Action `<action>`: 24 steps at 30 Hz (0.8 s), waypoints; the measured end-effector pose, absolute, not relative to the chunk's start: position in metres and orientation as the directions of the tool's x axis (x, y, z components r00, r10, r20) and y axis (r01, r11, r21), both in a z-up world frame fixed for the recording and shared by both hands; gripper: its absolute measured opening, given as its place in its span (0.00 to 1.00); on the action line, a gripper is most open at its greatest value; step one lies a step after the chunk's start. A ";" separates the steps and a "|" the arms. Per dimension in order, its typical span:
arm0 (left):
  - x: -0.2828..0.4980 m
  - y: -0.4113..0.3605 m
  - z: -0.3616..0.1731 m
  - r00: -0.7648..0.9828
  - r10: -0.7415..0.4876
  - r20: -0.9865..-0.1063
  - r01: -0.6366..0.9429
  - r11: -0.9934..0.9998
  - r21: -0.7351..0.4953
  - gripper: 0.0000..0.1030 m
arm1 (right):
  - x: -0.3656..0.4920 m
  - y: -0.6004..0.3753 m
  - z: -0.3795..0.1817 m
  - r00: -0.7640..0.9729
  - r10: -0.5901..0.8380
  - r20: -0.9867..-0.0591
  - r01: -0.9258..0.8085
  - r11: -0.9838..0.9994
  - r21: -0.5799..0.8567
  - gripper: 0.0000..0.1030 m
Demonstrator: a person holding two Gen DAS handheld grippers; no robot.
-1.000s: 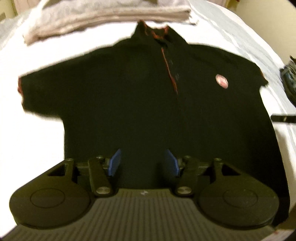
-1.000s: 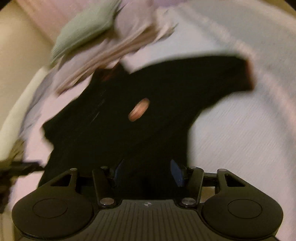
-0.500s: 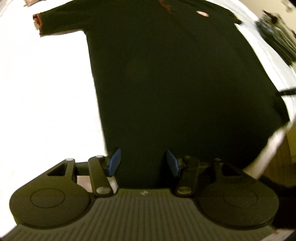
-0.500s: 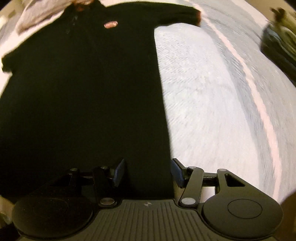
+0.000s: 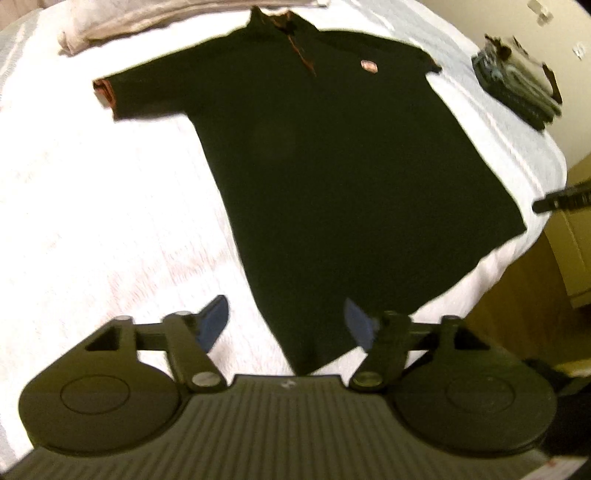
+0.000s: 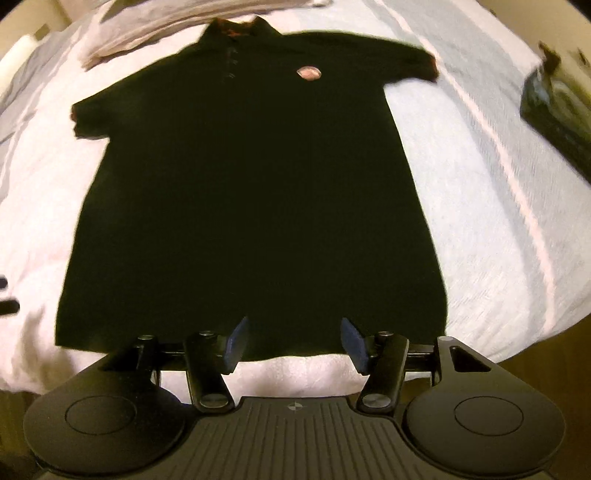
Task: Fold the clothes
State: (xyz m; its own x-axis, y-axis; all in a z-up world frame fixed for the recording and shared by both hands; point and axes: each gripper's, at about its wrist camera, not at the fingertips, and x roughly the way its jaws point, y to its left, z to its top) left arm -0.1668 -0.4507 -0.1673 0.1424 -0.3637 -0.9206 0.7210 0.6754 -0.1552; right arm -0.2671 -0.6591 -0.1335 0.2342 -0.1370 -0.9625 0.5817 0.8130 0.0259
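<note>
Looking down from left wrist view: left gripper (image 5: pixel 286 317) is pointing steeply downward above the near hem corner of the black polo shirt (image 5: pixel 332 177).
Left jaws: standing wide, having just been opening; blue pads (image 5: pixel 214 321) are gripping nothing, the hem corner lying beneath the gap without contact.
Shirt position: lying flat, front up, on the white bedspread (image 5: pixel 110 221); collar pointing away, both sleeves spread, round chest badge (image 5: pixel 368 66) showing.
Surroundings, left view: folded pale linens (image 5: pixel 147 18) are sitting beyond the collar; a dark folded pile (image 5: pixel 517 88) is resting at the far right bed edge.
Right wrist view: right gripper (image 6: pixel 293 341) is hanging steeply downward over the near hem of the shirt (image 6: pixel 258 184), roughly mid-width.
Right jaws: standing apart, having just been opening a little; pads (image 6: pixel 236 343) are holding nothing, hem edge and bedspread (image 6: pixel 480 221) showing between them.
Motion blur: softening both views slightly.
</note>
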 end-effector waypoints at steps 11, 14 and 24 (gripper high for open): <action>-0.139 -0.499 -0.109 0.236 -0.370 -0.899 0.676 0.727 -0.121 0.99 | -0.231 -0.658 -0.072 0.291 -0.193 -0.937 0.555 0.832 0.001 0.67; -0.135 -0.509 -0.103 0.245 -0.372 -0.895 0.686 0.719 -0.111 0.99 | -0.229 -0.659 -0.067 0.297 -0.191 -0.936 0.556 0.831 0.007 0.68; -0.130 -0.521 -0.100 0.257 -0.380 -0.888 0.673 0.730 -0.117 0.99 | -0.217 -0.666 -0.067 0.274 -0.170 -0.947 0.552 0.834 0.010 0.68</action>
State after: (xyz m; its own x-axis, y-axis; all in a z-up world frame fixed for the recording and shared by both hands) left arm -0.1299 -0.5215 -0.0996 0.2574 -0.3799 -0.8885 0.6734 0.7300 -0.1170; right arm -0.2166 -0.6663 -0.0666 0.2739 -0.1702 -0.9466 0.5516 0.8340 0.0096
